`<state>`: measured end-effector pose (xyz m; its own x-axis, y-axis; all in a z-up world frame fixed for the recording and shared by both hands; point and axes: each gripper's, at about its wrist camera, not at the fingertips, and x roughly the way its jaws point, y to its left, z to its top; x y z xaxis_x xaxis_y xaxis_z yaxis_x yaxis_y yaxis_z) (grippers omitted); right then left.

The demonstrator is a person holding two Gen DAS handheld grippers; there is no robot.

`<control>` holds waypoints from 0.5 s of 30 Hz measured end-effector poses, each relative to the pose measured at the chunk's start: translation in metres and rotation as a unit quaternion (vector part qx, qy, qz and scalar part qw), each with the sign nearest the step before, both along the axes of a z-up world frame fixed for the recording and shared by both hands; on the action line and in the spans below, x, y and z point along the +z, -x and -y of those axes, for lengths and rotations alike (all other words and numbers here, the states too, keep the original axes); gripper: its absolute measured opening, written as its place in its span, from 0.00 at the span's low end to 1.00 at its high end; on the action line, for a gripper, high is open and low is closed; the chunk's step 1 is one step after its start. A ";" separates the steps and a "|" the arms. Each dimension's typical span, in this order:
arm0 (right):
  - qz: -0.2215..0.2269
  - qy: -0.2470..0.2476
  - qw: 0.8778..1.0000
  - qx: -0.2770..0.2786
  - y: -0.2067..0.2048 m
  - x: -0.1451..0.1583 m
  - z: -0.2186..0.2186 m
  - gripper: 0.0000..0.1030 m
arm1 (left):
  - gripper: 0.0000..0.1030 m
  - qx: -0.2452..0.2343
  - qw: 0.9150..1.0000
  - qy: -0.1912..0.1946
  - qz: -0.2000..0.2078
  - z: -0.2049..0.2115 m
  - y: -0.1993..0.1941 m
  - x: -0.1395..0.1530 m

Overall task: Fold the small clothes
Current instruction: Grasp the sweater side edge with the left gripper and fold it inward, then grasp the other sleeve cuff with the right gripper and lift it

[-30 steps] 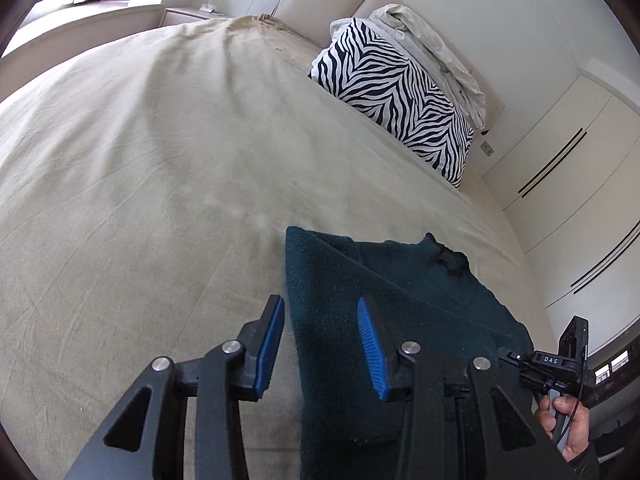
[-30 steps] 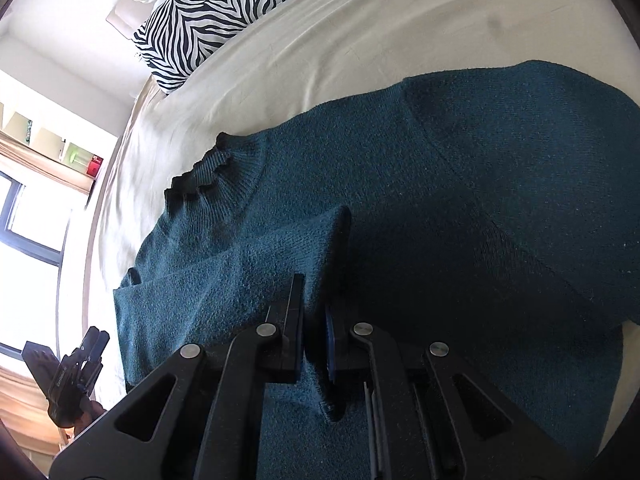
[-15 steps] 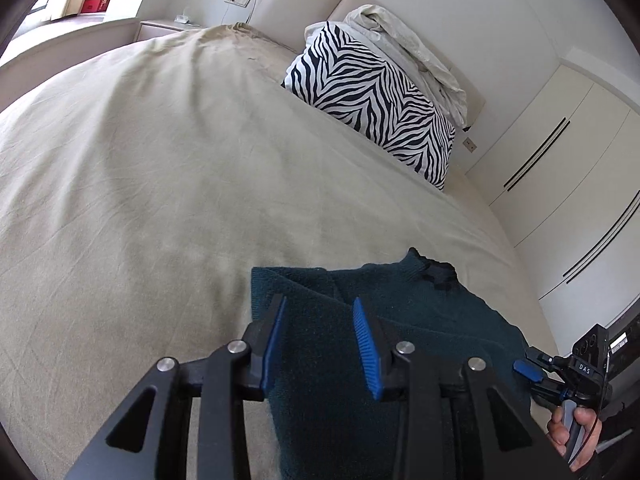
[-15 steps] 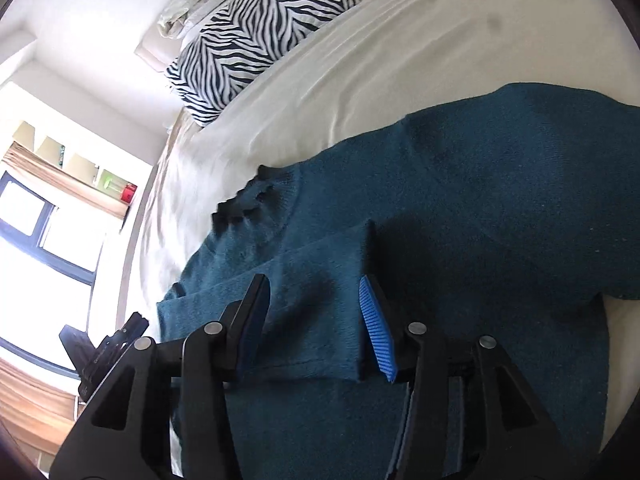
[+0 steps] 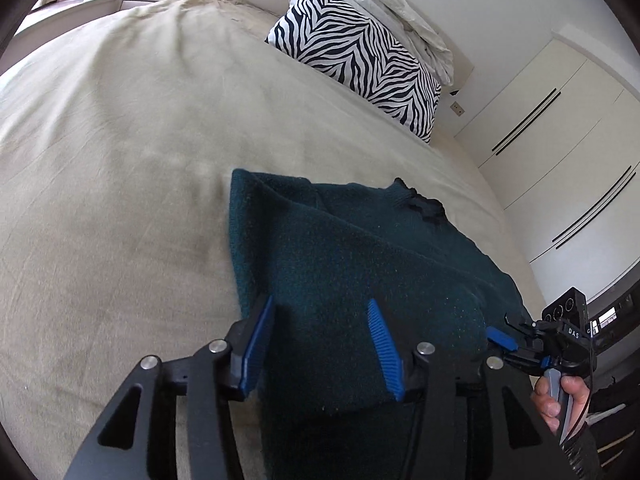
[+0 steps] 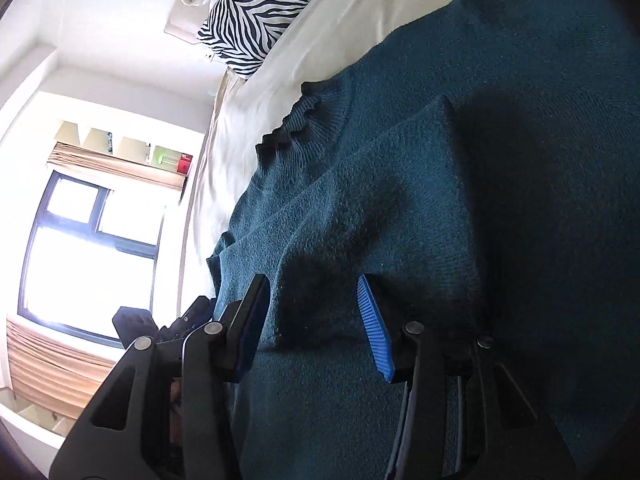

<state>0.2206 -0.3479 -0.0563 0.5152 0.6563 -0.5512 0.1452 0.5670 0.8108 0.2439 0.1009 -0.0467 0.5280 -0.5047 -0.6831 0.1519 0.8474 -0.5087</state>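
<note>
A dark teal knitted sweater (image 5: 360,264) lies spread on the beige sheet of the bed (image 5: 120,160), its ruffled neckline (image 6: 294,124) pointing toward the headboard end, where a black-and-white zebra-striped pillow (image 5: 360,60) rests with a crumpled off-white blanket (image 5: 392,4) bunched behind it. 1 sleeve (image 6: 360,208) is folded across the body of the sweater, its cuff edge ending just ahead of the right hand-held gripper (image 6: 316,316). That hand-held gripper hangs low over the garment with its 2 blue-padded fingers (image 6: 374,332) spread wide, 1 to either side of the cuff end, gripping nothing. The left hand-held gripper (image 5: 320,340) is likewise wide open and empty, poised over the sweater's left edge: its left finger (image 5: 256,348) sits right at the border between knit and sheet, its right finger over the fabric. In the left wrist view the right hand-held gripper and the hand (image 5: 560,396) holding it appear at the lower right, beside the sweater's far edge. White wardrobe doors (image 5: 560,140) with dark slot handles line the wall beyond the bed. In the right wrist view a bright window (image 6: 92,256) with a tan blind stands past the bed's side, with open shelf cubbies (image 6: 120,142) above it holding a green and a red item too small to identify.
</note>
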 end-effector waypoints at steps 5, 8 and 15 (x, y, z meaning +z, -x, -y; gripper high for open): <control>0.000 -0.010 0.999 -0.035 0.049 -0.002 0.037 0.43 | 0.56 -0.028 0.997 -0.069 0.008 0.014 0.039 0.011; 0.005 -0.016 0.995 -0.095 0.094 -0.001 0.081 0.43 | 0.56 -0.035 0.997 -0.069 0.011 0.019 0.056 0.025; 0.015 -0.026 0.960 -0.278 0.201 0.005 0.208 0.46 | 0.67 -0.068 0.996 -0.053 0.025 0.070 0.071 0.043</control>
<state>0.0196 -0.5564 -0.0510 0.8085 0.3026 -0.5047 0.3901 0.3665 0.8447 0.1730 0.0307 -0.0042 0.4942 -0.5000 -0.7112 0.2923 0.8660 -0.4057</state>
